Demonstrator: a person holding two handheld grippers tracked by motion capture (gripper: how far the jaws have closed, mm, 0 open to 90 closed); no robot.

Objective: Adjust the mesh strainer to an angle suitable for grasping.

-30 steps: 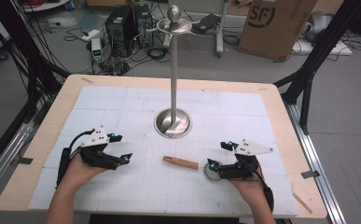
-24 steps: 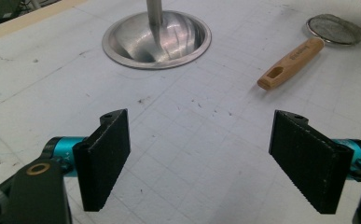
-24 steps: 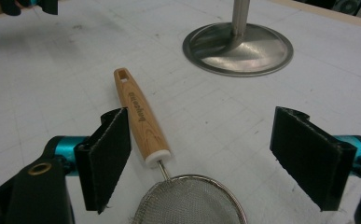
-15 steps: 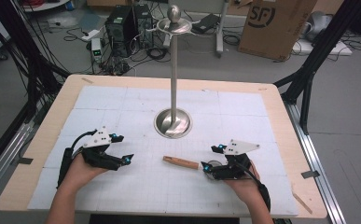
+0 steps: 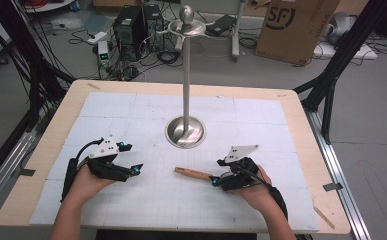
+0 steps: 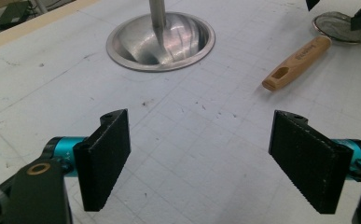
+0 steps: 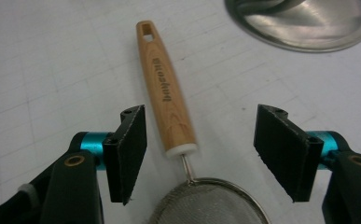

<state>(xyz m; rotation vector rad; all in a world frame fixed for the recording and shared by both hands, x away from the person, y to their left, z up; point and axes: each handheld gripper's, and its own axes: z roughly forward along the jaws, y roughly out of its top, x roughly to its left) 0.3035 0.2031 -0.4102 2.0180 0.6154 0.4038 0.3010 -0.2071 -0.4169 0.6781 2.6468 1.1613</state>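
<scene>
A: Where is the strainer at this moment?

B: It lies flat on the white gridded mat, near the front edge and a little right of the middle. Its wooden handle points to the left and the mesh bowl sits on the right, just under the right gripper.

A: Does the right gripper hold it already?

B: No. In the right gripper view the jaws stand wide apart, one on each side of the place where the handle meets the wire neck, and they do not touch it. I judge that the grasp is not yet made; closing and lifting are left, maybe then hanging it on the metal stand behind.

A: And the left gripper?

B: It is released also, and nothing is between its jaws. It rests over the mat, well apart from the strainer, at the left.

A: What is hard to see?

B: The mesh bowl is cut off at the bottom of the right gripper view, and in the high view the gripper covers most of it. The hooks on top of the stand are too small to make out.
</scene>
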